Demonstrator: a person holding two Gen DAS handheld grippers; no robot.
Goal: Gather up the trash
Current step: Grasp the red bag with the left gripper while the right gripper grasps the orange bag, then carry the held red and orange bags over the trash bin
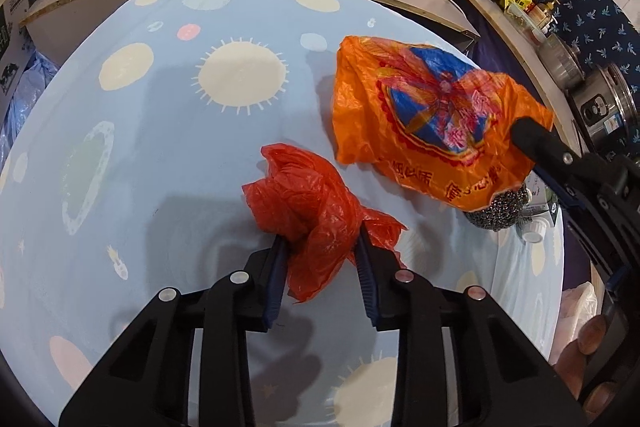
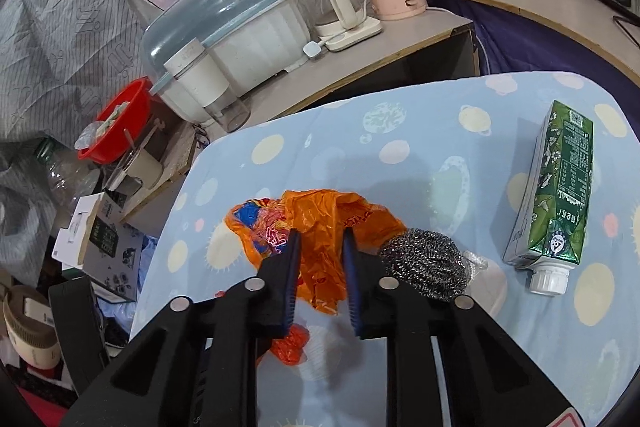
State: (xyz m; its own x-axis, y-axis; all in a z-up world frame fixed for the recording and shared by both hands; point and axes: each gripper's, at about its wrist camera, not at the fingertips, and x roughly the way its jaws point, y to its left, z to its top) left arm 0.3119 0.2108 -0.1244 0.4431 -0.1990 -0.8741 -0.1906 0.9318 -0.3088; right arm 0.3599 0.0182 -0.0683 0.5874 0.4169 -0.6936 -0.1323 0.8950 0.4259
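Crumpled red thin-plastic bag (image 1: 308,211) lies on the pale blue table cloth printed with suns and planets (image 1: 168,131), pinched between the blue pads of the left gripper (image 1: 322,247); jaws narrow, closed on the bag, loose folds spilling out either side. Taking the red bag as landmark: just beyond it and to its right sits the larger orange printed plastic bag with a blue-and-red emblem (image 1: 424,115), apart from the red one. The right gripper (image 2: 320,247) is clamped on this orange bag's near edge, jaws nearly together with film bunched between the pads. Touching the orange bag, farther right, a steel wire scouring ball (image 2: 424,267). Well beyond that lies a green drink carton with white screw cap (image 2: 556,195), on its side.
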